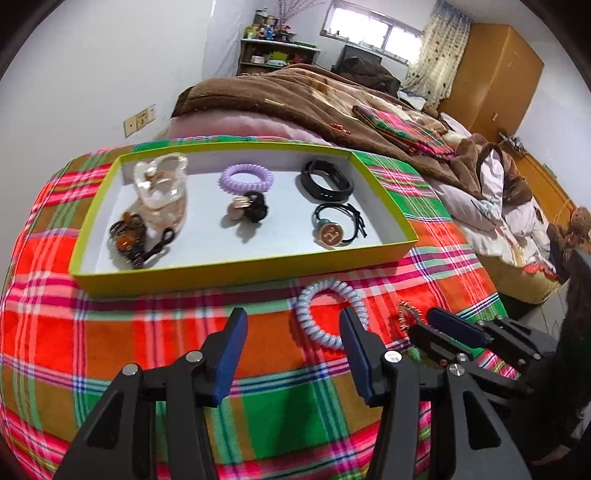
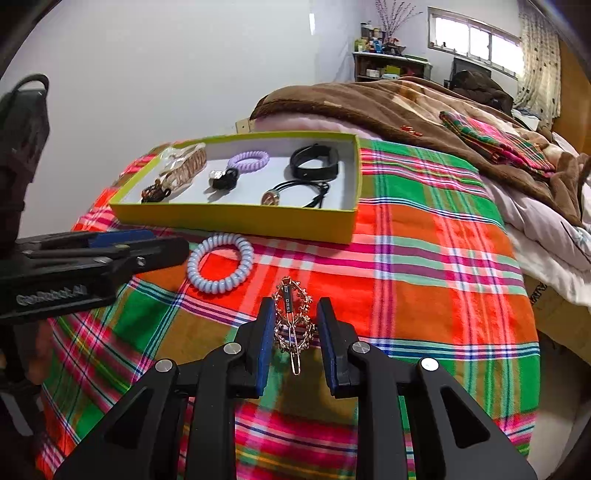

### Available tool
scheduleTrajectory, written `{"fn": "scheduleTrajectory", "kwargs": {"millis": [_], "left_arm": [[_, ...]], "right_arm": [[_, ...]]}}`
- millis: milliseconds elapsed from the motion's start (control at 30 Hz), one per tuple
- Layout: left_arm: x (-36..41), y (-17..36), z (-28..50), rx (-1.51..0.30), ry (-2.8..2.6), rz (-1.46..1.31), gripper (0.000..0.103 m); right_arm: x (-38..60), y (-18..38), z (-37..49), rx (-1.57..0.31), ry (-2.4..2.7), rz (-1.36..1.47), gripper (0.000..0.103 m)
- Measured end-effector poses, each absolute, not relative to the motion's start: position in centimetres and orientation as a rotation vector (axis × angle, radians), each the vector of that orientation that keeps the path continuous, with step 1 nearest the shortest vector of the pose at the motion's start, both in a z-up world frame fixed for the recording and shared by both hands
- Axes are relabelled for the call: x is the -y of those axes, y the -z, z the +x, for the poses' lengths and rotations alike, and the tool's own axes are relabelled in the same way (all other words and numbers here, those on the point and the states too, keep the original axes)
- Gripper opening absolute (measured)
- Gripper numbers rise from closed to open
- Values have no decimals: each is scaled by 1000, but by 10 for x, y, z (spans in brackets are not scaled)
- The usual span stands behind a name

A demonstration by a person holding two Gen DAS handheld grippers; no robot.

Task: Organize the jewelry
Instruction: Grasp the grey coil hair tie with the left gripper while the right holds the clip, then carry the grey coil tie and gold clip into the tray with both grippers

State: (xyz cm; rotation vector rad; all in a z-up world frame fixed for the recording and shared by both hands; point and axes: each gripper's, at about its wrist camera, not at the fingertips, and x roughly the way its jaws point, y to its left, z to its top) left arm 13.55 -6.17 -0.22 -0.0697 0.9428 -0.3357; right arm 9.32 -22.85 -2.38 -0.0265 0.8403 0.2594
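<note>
The right gripper straddles the gold hair clip on the plaid cloth, jaws apart, grip uncertain. The left gripper gapes empty beside the pale-blue coil hair tie, before the yellow-green tray.

Behind the plaid cloth lies a brown blanket with a folded plaid bundle on it — beyond the blanket, a cluttered shelf, a window and a wooden wardrobe.
</note>
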Motion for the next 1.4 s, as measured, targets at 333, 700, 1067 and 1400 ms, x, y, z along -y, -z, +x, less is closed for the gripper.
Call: {"fn": "scheduleTrajectory", "kwargs": {"millis": [333,700,1067,1400], "left_arm": [[80,17,147,-983,270,0,49],[90,17,146,-974,246,74,18],[89,12,142,-958,263,69,10],[83,-4,135,-920,272,45,10]], "right_arm": [[246,5,83,-780,-254,5,24],[251,3,82,-769,-256,31,24],[250,2,80,-765,-252,35,24],[250,-9,78,-748,-252,41,24]]}}
